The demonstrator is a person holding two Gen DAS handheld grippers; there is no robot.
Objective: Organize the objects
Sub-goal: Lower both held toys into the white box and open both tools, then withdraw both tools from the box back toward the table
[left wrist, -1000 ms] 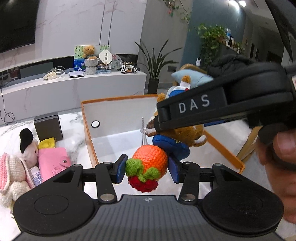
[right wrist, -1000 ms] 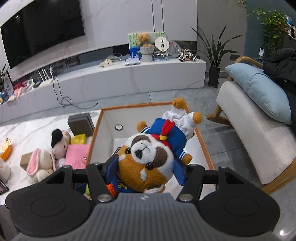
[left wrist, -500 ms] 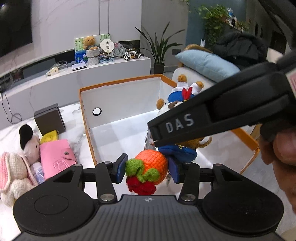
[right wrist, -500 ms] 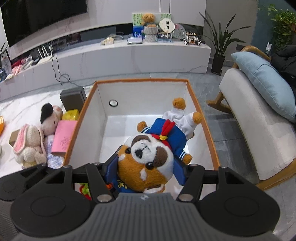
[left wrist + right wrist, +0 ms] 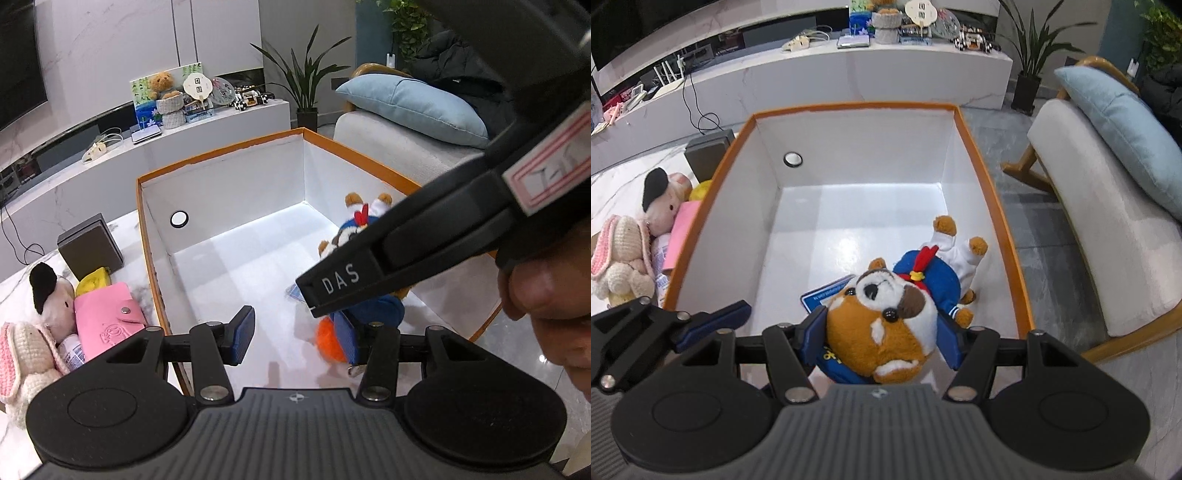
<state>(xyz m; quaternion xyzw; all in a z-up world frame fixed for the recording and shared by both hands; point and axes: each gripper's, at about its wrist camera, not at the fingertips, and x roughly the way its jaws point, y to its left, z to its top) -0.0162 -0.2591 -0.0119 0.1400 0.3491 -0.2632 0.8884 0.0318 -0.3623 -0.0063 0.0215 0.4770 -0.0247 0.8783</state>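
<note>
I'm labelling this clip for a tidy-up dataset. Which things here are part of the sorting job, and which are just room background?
Job:
orange-rimmed box
dog plush, in the right gripper
orange crochet toy, by the open left gripper
pink wallet
bunny plush

Background:
blue cushion
potted plant
teddy bear on the shelf

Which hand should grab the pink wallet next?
Left. The left gripper is open and empty, and the pink wallet lies on its side. The right gripper holds the plush dog.
</note>
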